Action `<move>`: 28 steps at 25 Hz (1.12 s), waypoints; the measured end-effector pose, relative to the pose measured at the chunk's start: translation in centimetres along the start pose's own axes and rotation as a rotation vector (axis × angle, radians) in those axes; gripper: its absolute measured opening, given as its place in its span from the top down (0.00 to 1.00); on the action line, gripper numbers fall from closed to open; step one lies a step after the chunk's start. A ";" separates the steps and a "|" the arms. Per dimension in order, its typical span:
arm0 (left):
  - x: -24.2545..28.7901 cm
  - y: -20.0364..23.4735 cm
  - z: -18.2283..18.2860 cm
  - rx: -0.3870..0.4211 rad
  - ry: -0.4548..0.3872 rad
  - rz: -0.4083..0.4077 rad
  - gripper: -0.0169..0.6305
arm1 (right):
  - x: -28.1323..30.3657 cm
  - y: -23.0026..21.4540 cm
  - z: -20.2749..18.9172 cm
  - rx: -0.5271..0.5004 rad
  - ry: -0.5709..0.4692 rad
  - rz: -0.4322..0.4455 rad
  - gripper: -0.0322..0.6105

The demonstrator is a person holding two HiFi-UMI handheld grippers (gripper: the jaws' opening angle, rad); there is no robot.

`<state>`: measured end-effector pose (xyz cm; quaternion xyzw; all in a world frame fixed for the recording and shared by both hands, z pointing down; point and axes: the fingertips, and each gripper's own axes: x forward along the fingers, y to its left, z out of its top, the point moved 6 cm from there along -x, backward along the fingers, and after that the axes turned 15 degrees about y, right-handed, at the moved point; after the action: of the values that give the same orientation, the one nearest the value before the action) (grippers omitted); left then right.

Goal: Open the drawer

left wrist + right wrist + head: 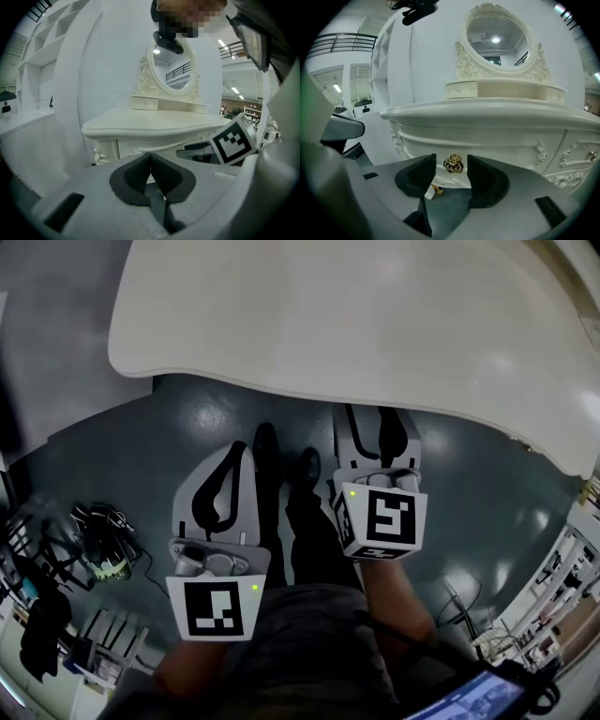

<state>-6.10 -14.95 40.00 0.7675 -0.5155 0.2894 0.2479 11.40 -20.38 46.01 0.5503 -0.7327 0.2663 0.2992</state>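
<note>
A white dressing table [356, 324] fills the top of the head view, and both grippers hang just below its front edge. In the right gripper view the curved drawer front [501, 143] carries a gold knob [453, 164]. The knob shows in the gap between the pads of my right gripper [451, 160], which is open; the pads do not touch it. My left gripper [150, 157] is shut with nothing in it and points at the table's left corner [108, 129]. In the head view my left gripper [241, 448] sits lower than my right gripper [375, 418].
An oval mirror [499, 40] in a carved frame stands on small drawers [461, 88] at the back of the top. A second gold knob [593, 154] sits far right. White shelving [42, 28] stands to the left. Cables and gear [98, 540] lie on the grey floor.
</note>
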 end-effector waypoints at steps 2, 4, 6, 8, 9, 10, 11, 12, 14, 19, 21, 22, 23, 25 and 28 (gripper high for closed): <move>0.1 0.2 -0.2 -0.006 0.005 0.001 0.95 | 0.4 0.1 0.0 0.003 0.010 -0.001 0.65; -0.1 0.6 -0.1 -0.008 0.000 0.000 0.95 | 0.7 0.5 0.0 0.003 0.017 -0.002 0.65; -0.2 0.7 0.1 -0.007 -0.005 -0.001 0.95 | 0.9 0.5 0.1 0.004 0.021 -0.008 0.66; 0.0 0.6 0.2 -0.008 -0.002 0.000 0.95 | 1.0 0.1 0.2 0.008 0.023 -0.020 0.67; 0.0 0.6 0.2 -0.009 -0.001 0.001 0.95 | 1.1 0.0 0.1 0.009 0.025 -0.027 0.69; 0.0 0.5 0.1 -0.011 0.000 0.003 0.95 | 1.1 0.0 0.0 0.011 0.028 -0.033 0.72; -0.1 0.5 0.0 -0.012 -0.001 0.004 0.95 | 1.0 0.0 0.0 0.013 0.030 -0.036 0.72; -0.2 0.4 0.0 -0.013 -0.002 0.003 0.95 | 0.9 0.0 0.0 0.016 0.031 -0.037 0.72; -0.1 0.3 -0.2 -0.010 -0.001 0.000 0.95 | 0.8 0.1 -0.1 0.016 0.031 -0.042 0.73; -0.5 0.4 -0.2 -0.005 -0.004 -0.002 0.95 | 0.6 0.7 -0.1 0.008 0.023 -0.040 0.75; -0.6 0.2 -0.2 -0.003 -0.007 -0.003 0.95 | 0.6 0.8 -0.2 0.006 0.020 -0.037 0.75; -0.6 0.1 -0.2 -0.002 -0.008 -0.003 0.95 | 0.5 0.7 -0.2 0.007 0.019 -0.035 0.75; -0.7 -0.1 -0.2 -0.002 -0.009 -0.002 0.95 | 0.5 0.7 -0.2 0.007 0.018 -0.033 0.75; -0.7 -0.2 -0.2 -0.004 -0.011 -0.001 0.95 | 0.4 0.6 -0.2 0.009 0.016 -0.030 0.75; -0.7 -0.2 -0.6 -0.007 -0.009 0.002 0.95 | 0.6 0.7 -0.5 0.008 0.014 -0.024 0.76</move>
<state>-6.25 -14.03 39.86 0.7672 -0.5186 0.2844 0.2481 10.65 -20.22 46.73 0.5582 -0.7230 0.2694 0.3052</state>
